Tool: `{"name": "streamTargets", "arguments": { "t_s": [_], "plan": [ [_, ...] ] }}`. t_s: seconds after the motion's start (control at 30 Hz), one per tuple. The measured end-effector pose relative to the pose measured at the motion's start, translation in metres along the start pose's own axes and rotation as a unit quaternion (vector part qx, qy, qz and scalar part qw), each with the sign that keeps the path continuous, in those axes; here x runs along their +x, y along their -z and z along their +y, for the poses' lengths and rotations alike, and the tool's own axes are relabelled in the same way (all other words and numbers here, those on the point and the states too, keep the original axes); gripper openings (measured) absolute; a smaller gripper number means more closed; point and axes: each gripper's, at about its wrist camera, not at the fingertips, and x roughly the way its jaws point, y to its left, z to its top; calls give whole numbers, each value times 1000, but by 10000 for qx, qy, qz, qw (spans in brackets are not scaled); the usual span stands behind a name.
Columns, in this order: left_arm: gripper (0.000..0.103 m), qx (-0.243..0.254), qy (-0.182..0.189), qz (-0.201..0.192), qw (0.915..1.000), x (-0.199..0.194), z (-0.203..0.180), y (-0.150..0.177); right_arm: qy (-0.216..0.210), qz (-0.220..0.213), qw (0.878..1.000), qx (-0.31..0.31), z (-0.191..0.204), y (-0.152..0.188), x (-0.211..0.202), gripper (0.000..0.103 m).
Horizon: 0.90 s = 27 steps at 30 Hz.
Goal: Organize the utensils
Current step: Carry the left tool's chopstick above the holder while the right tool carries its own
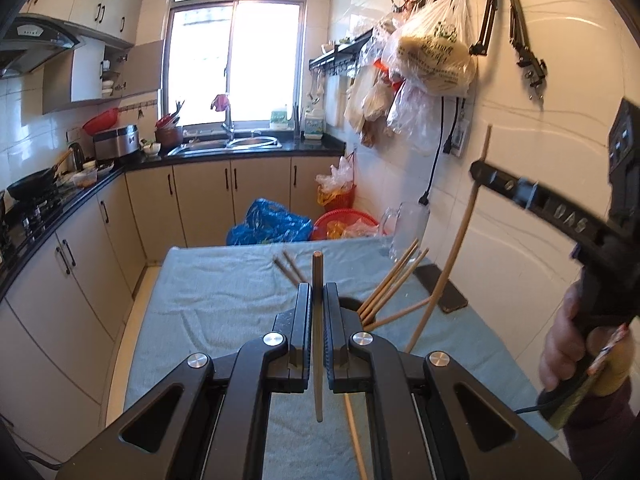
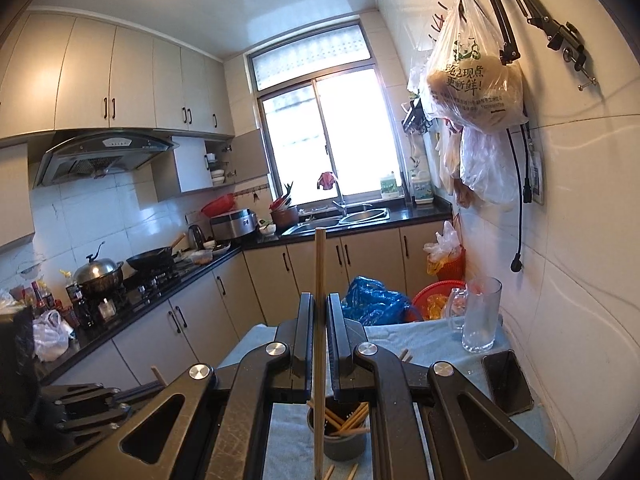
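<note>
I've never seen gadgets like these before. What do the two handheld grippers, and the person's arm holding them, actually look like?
Each is matte black: the left gripper and right gripper have two flat parallel fingers with ribbed inner pads, driven by angular link arms with triangular cut-outs and round silver pivot bolts. Seen from the left camera, the right one has a pistol-style handle, pale lettering and a thin black cable. The sleeve is dark maroon.
</note>
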Motion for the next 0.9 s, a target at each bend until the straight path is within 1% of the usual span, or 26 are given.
{"name": "streamTargets", "arguments": {
  "t_s": [0.2,0.4,0.5,0.63,0.8,0.9],
  "plan": [
    [5,130,53,-217,9997,-2,-9,-25,9,-48,10000,-11,-3,-5,10,7],
    [5,-18,213,-394,9990,2,-10,-46,52,-82,9999,28,-12,-11,25,7],
    [5,-47,224,-503,9985,6,-13,-56,98,-100,9999,12,-16,-12,35,7],
    [5,-49,218,-576,9981,18,-18,-66,130,-77,9999,69,-24,-13,49,7],
    [5,-157,262,-523,9982,43,-18,-73,168,-91,9996,212,-33,-12,67,7],
    [5,-197,200,-485,9984,61,-17,-71,291,-138,9992,247,-35,-6,75,7]
  ]
}}
